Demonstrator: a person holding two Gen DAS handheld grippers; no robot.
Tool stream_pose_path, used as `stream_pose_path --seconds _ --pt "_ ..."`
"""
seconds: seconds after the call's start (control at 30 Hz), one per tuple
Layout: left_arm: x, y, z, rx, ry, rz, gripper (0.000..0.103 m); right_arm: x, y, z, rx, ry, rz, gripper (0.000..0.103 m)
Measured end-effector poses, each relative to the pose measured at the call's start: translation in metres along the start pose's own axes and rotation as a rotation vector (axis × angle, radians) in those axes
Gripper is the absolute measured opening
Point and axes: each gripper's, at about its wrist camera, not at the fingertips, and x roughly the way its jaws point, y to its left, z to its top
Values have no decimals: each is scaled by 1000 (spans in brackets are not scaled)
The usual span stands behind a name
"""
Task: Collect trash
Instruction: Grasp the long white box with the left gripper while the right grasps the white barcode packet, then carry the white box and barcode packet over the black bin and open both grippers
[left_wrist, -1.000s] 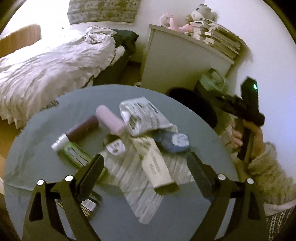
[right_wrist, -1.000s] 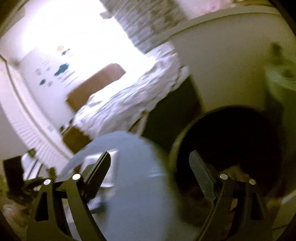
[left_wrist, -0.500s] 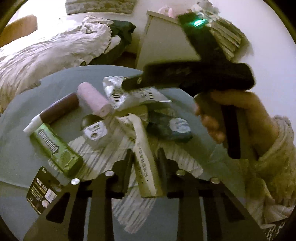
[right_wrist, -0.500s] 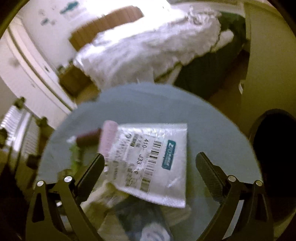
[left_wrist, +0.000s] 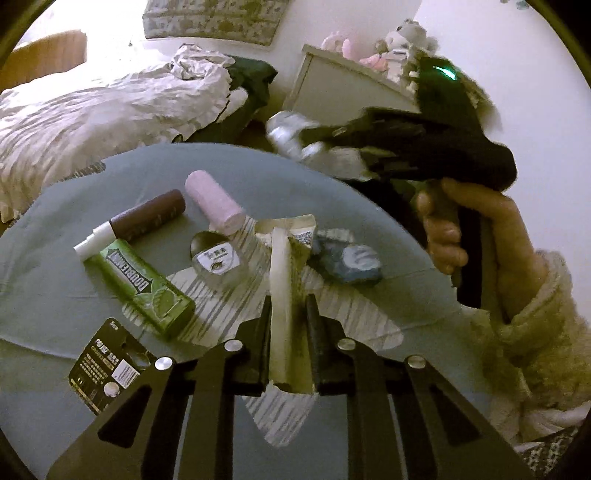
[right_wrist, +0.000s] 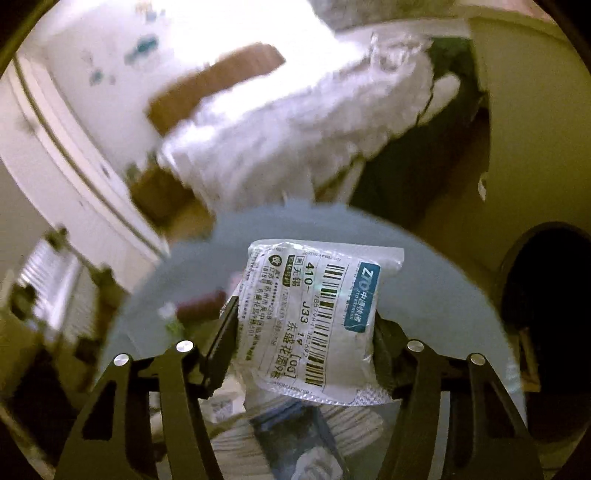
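Left hand-held gripper (left_wrist: 287, 325) pinching a flattened cream carton (left_wrist: 282, 295) low over the grey table (left_wrist: 48, 273), among a green gum box (left_wrist: 138, 282) and pink roll (left_wrist: 214, 201). Right hand-held gripper (right_wrist: 306, 339) clamping a silver courier bag (right_wrist: 317, 314), lifted above the table, dark bin (right_wrist: 550, 332) just beside.

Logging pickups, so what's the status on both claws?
Left claw shut on carton, low over table. Right claw shut on mailer, lifted. Bin to the right, path open. Gum box, bottles not yet collected.
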Motion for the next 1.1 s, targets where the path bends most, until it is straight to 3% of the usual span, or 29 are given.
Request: stream_pose_path --seconds 0.1,0.33,0.5,0.63,0.83,1.1 --pt "-10 -6 9 7 -32 -9 17 -46 -21 1 38 -155 16 62" --pt "-1 -44 70 71 -106 -81 17 -131 -103 -16 164 -419 -137 62" --pt "44 -88 122 136 -132 -178 17 -160 -170 -31 277 -474 -251 62" --pt "93 -114 154 140 -110 -240 17 -165 -210 -37 335 -501 -280 62" --pt "163 -132 176 153 -9 -243 17 -157 -256 -53 392 -491 -285 62" --pt "225 -139 186 136 98 -233 17 -143 -280 -57 440 -456 -295 62"
